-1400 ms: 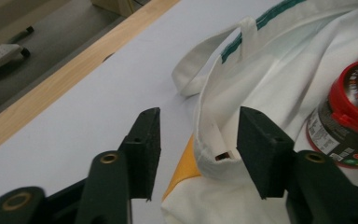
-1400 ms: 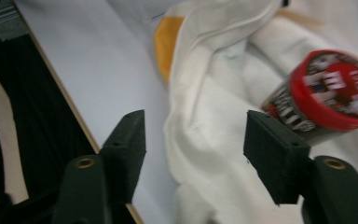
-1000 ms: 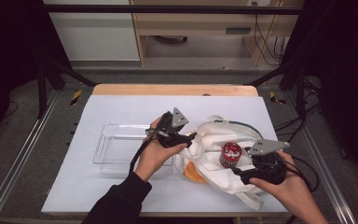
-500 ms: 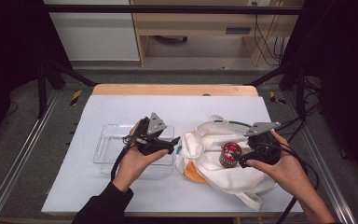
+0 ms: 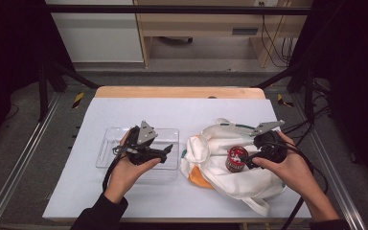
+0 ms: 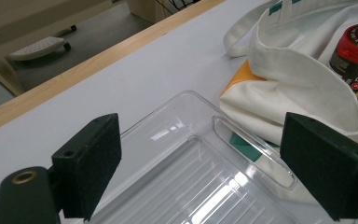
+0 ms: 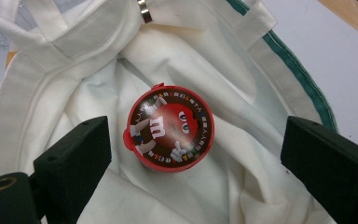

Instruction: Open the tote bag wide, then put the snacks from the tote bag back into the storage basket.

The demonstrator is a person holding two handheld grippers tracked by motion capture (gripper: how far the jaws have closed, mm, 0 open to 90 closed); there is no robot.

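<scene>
Your right gripper (image 7: 193, 154) hangs over the white cloth tote bag (image 5: 239, 167), matte black block jaws wide apart w/ nothing between the pads; they've just been opening. Below them, inside the bag's mouth, stands the round red candy tub (image 7: 170, 128): glossy plastic lid w/ a red cartoon character printed on a brown disc, small tab at the rim. Tub sits upright on soft creased canvas, not touched by either jaw. Bag has a green-trimmed edge (image 7: 303, 74) and flat woven straps; an orange patch (image 5: 199, 178) shows under its left side in the high view.

Your left gripper (image 5: 168, 149) is over the clear plastic tray (image 5: 106, 143), just beside the bag. Its jaws also stand apart, empty, just been opening. Tray is a shallow rectangle, rigid and see-through, ribbed floor, slot handle (image 6: 251, 149) cut in the near wall. Both lie on the pale smooth tabletop sheet (image 5: 139, 110) w/ a wooden edge (image 5: 177, 92) at the far side.
</scene>
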